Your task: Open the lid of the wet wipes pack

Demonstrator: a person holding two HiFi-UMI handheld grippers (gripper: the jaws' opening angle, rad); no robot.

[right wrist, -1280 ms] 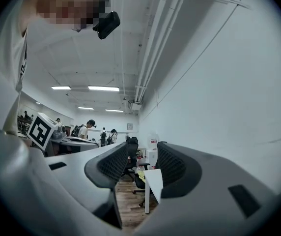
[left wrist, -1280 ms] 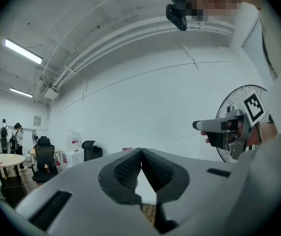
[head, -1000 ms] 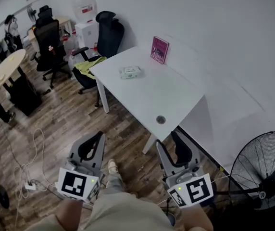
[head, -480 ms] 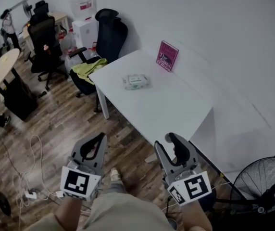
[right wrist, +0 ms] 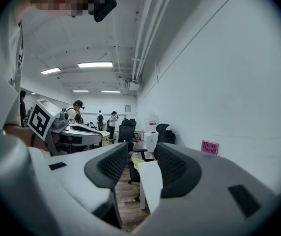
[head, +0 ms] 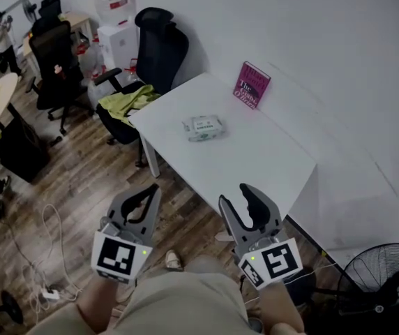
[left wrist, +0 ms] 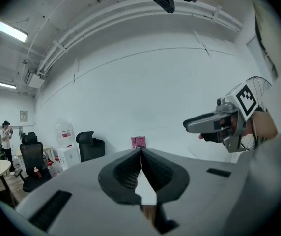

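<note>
Head view looks steeply down on a white rectangular table [head: 255,152] standing against a white wall, with the white and pale green wet wipes pack [head: 204,127] lying flat on its top toward the 12 o'clock end, lid side up and closed as far as can be told. A pink paperback book [head: 251,85] leans upright against the wall at about 1 o'clock from the pack, near it but not touching. Both tools hang over the brown wooden floor [head: 81,180] at 6 o'clock of the table, well apart from the pack. The left tool [head: 151,190] has its dark ridged pads pressed together at the tips with nothing between them. The right tool [head: 238,197], just beside the table's near corner, has its jaws standing wide and empty; through the gap its own view shows only the table edge and floor. A black mesh office chair [head: 161,47] stands at 10 o'clock of the table, a yellow-green cloth [head: 130,100] draped over its seat. A black pedestal fan [head: 381,285] sits at 4 o'clock
</note>
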